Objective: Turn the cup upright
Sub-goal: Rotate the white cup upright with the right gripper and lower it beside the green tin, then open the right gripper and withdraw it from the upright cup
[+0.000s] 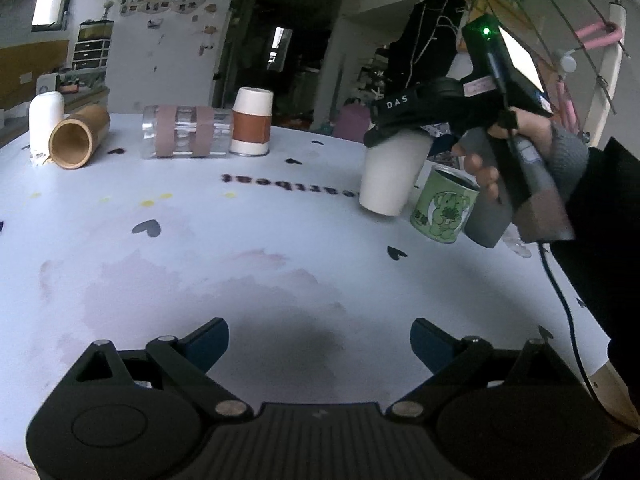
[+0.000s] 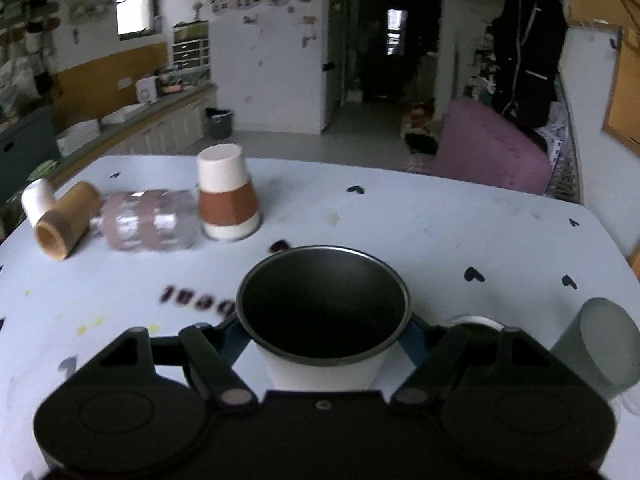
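My right gripper (image 2: 324, 336) is shut on a white cup (image 2: 324, 368) with a dark inside, mouth up and tilted slightly towards me. In the left wrist view the same white cup (image 1: 390, 174) hangs from the right gripper (image 1: 394, 132) just above the table, nearly upright. My left gripper (image 1: 320, 340) is open and empty, low over the near part of the white table (image 1: 200, 264).
At the far left lie a white cup (image 1: 45, 120), a tan cup (image 1: 76, 138) and a clear taped cup (image 1: 186, 136). A white-and-brown cup (image 1: 252, 122) stands upside down. A green bear mug (image 1: 442, 206) and a grey cup (image 1: 486, 220) stand by the right hand.
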`<state>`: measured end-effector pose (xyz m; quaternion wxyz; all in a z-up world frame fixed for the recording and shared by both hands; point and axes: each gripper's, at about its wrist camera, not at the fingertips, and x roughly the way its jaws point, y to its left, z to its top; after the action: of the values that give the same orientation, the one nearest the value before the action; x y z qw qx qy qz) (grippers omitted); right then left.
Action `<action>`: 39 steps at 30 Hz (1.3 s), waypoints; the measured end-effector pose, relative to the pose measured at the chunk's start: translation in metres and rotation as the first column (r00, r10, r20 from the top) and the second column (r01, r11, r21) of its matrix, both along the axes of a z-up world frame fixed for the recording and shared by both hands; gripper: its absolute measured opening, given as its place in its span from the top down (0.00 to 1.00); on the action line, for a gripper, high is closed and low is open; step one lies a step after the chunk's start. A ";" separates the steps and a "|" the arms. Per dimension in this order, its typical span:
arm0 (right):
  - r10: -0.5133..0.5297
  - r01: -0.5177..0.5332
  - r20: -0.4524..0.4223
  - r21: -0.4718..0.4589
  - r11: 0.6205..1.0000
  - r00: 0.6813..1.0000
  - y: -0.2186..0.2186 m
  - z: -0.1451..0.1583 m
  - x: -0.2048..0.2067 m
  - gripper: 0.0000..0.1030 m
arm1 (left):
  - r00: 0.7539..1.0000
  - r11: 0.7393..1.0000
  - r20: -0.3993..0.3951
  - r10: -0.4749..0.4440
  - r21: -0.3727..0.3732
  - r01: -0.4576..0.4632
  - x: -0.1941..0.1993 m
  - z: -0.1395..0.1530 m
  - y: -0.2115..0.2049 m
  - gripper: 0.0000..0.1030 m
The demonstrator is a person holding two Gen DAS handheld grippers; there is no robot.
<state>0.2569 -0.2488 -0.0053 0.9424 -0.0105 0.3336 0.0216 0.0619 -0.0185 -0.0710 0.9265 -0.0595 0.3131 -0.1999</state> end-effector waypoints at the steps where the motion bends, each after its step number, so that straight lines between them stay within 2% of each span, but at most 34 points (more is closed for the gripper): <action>1: -0.005 0.005 0.006 -0.002 1.000 1.000 0.000 -0.003 0.003 0.25 | 1.000 1.000 -0.001 0.003 0.000 -0.003 0.000 -0.001 0.001 0.06; 6: -0.022 0.023 0.018 -0.017 1.000 1.000 0.005 -0.017 0.003 0.25 | 1.000 1.000 -0.004 0.019 0.000 -0.019 0.002 -0.002 0.006 0.06; 16: -0.041 0.041 0.000 0.013 0.999 0.999 0.001 -0.017 -0.007 0.24 | 1.000 1.000 0.001 0.015 0.007 -0.015 0.001 0.000 0.004 0.06; 19: -0.037 0.037 0.017 -0.005 0.999 0.999 0.001 -0.014 -0.013 0.18 | 1.000 1.000 0.007 0.012 0.010 -0.012 0.000 0.002 0.002 0.06; 24: -0.012 0.011 0.057 0.012 1.000 0.998 -0.002 0.000 -0.028 0.15 | 1.000 1.000 0.019 0.011 0.017 -0.012 -0.001 0.006 -0.001 0.06; 31: 0.015 -0.026 0.131 0.079 0.997 0.991 -0.015 0.025 -0.069 0.14 | 0.999 0.999 0.050 0.018 0.026 -0.020 -0.004 0.019 -0.005 0.06; 39: 0.040 -0.064 0.217 0.103 0.993 0.975 -0.030 0.037 -0.134 0.09 | 0.996 0.999 0.082 0.039 0.035 -0.042 -0.009 0.036 -0.008 0.06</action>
<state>0.1229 -0.2785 0.0320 0.9711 0.0301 0.2281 0.0632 0.0532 -0.0269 -0.0355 0.9433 -0.0407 0.2774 -0.1776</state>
